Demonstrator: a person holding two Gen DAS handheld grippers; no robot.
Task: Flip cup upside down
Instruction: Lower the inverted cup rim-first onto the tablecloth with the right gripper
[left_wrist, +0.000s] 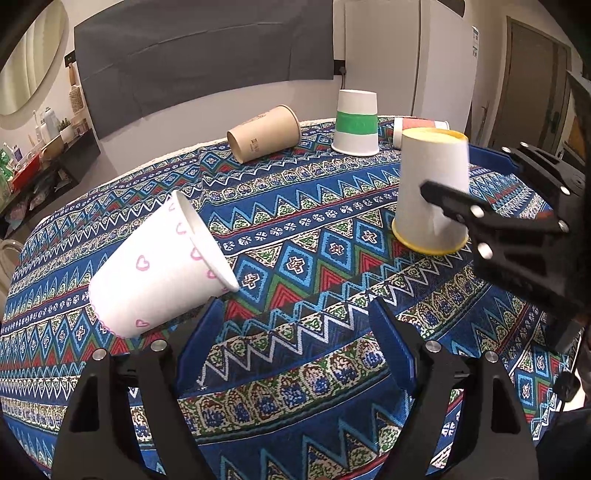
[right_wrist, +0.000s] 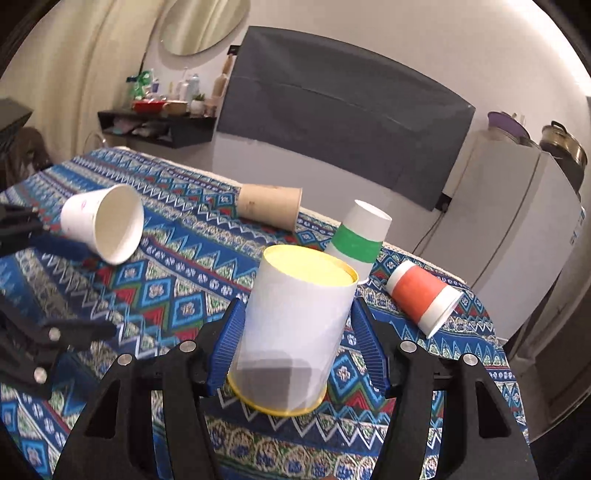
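The yellow-rimmed cup (right_wrist: 295, 332) stands upside down on the tablecloth (right_wrist: 177, 310), near me on the right. My right gripper (right_wrist: 295, 343) has its blue pads on both sides of it, not squeezing. My left gripper (left_wrist: 295, 347) is wide open, holding nothing. I think this paper cup is light and squashes easily, so hold its middle softly.

On the table (right_wrist: 177, 295), we take the upturned cup (right_wrist: 295, 332) as our landmark: behind it stands a second upturned cup (right_wrist: 360, 240), a toppled cup (right_wrist: 424, 299) lies to its right, another (right_wrist: 269, 206) behind-left, another (right_wrist: 105, 223) far left.
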